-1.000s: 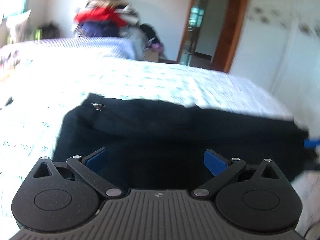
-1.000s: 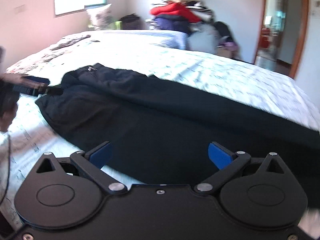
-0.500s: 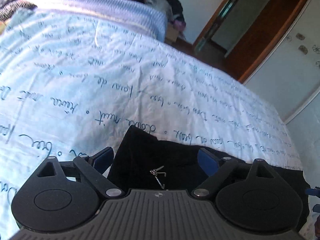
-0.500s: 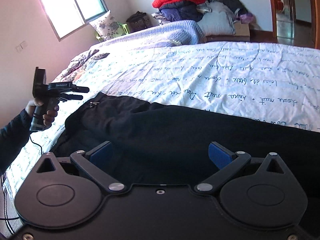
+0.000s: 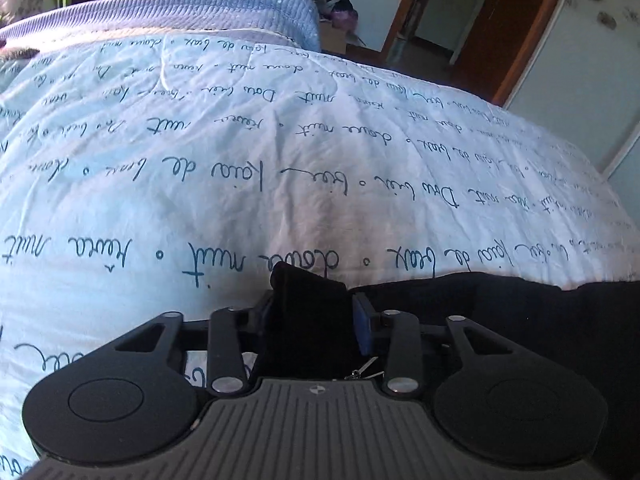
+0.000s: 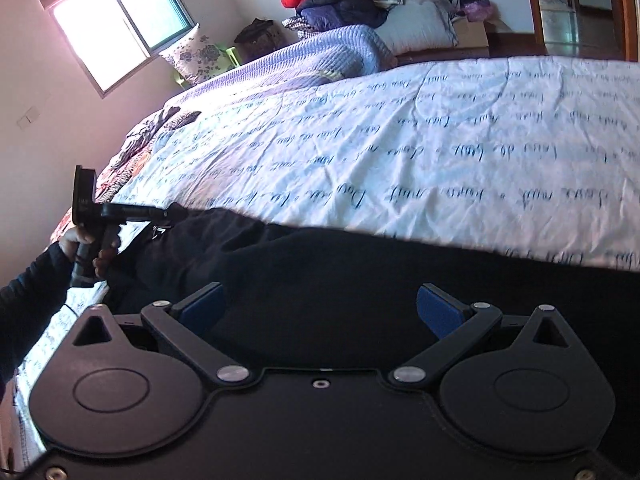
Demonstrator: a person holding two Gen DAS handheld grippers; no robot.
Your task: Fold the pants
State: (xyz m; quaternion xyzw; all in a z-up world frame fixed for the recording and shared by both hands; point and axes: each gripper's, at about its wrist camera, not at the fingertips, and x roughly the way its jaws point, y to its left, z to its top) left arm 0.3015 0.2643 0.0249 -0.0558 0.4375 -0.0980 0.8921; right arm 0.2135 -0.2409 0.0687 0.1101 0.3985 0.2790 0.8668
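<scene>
Jaws clenched on pants [image 5: 308, 320] corner: left gripper [image 5: 316, 316] | jaws spread wide over pants, gripping nothing: right gripper [image 6: 320, 308]

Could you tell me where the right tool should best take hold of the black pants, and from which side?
Probably the near edge of the pants directly ahead of the open right tool, coming in low from the bed's near side. The left tool already pinches one corner, and the fabric lies flat on the sheet.
</scene>
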